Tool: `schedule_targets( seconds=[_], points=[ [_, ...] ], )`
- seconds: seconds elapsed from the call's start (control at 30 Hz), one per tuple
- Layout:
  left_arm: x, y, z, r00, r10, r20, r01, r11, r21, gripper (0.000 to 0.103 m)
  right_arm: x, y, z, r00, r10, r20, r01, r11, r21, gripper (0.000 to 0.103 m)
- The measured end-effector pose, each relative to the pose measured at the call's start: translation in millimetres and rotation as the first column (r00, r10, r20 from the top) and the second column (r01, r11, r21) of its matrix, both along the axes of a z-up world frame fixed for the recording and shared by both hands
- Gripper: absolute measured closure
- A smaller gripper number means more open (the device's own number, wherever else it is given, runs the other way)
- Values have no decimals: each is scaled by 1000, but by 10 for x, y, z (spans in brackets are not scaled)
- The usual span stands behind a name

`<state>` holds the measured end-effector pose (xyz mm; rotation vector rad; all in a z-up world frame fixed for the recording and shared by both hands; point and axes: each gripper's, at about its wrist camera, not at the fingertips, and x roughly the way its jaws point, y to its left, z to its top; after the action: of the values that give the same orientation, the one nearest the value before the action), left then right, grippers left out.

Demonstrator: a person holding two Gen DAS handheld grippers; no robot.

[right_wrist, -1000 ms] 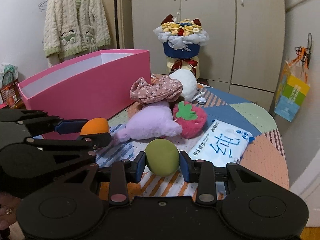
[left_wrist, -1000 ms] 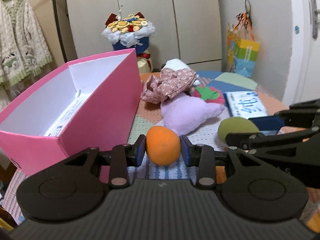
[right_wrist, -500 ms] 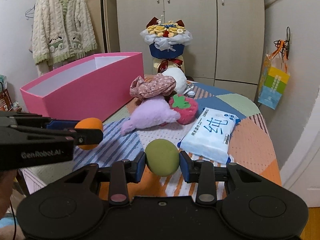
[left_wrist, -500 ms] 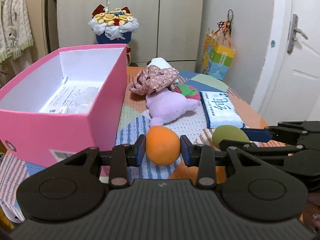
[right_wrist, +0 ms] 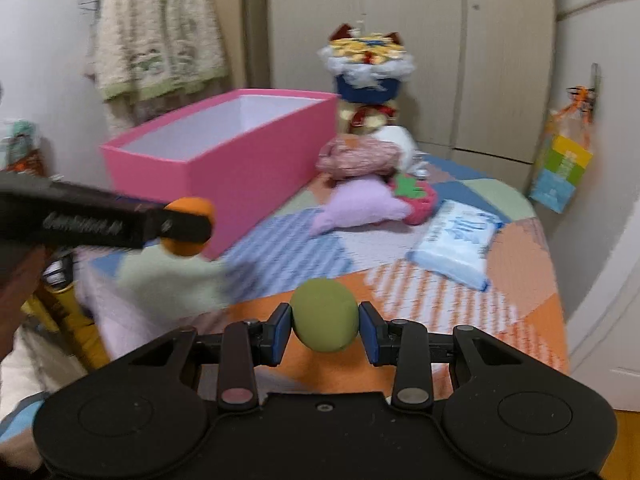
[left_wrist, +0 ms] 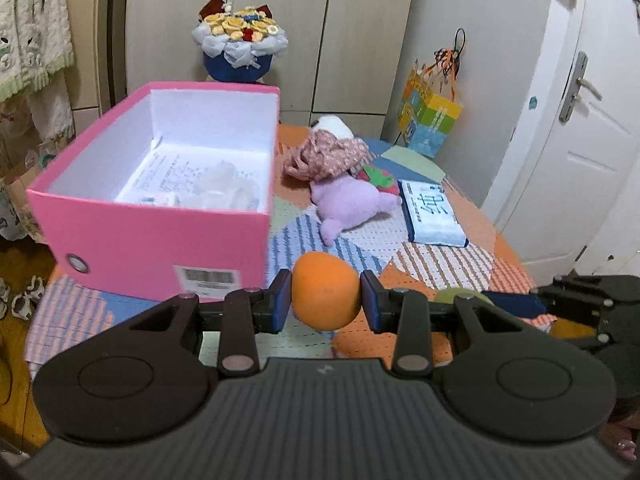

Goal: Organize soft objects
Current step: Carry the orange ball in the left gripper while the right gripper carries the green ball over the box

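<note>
Beige wardrobe doors (left_wrist: 280,20) behind, white door (left_wrist: 592,128) at right, knit cardigan (right_wrist: 156,28) hanging left.

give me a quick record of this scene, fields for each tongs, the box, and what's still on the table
left tongs: shut on orange ball, held above the table
right tongs: shut on green ball, held above the table
pink box: open, papers and clear plastic inside, no soft toys visible in it
still on patchwork table: purple plush, strawberry plush, floral cloth, white plush, wipes pack
</note>
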<state>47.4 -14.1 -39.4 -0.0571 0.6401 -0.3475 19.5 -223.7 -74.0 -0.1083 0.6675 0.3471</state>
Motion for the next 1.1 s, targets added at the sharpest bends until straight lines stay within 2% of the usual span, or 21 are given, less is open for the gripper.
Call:
schedule_targets(
  seconds=[0.27,0.63,0.83,0.97,1.1],
  points=[
    [-135,336,357,999,-32,31,31,998,52,67,-154,259,320,991,134,22,-134,991,18,62],
    [5,606,697,992,-129,-12,129,991,44,67,111,660,773,962,258,91,-257,966,-17,62],
    [325,716,852,993,-115,24,113,992,62,67,463,820,934,955,260,145,-260,966,-21,62],
    [710,787,858,995,-95,16,94,994,61,67,816,917,984,950,265,168,-268,963,-5,62],
    [1193,861,777,999,-41,-2,41,999,30,67,1235,1090,936,942,272,198,-262,962,-75,61]
  ],
)
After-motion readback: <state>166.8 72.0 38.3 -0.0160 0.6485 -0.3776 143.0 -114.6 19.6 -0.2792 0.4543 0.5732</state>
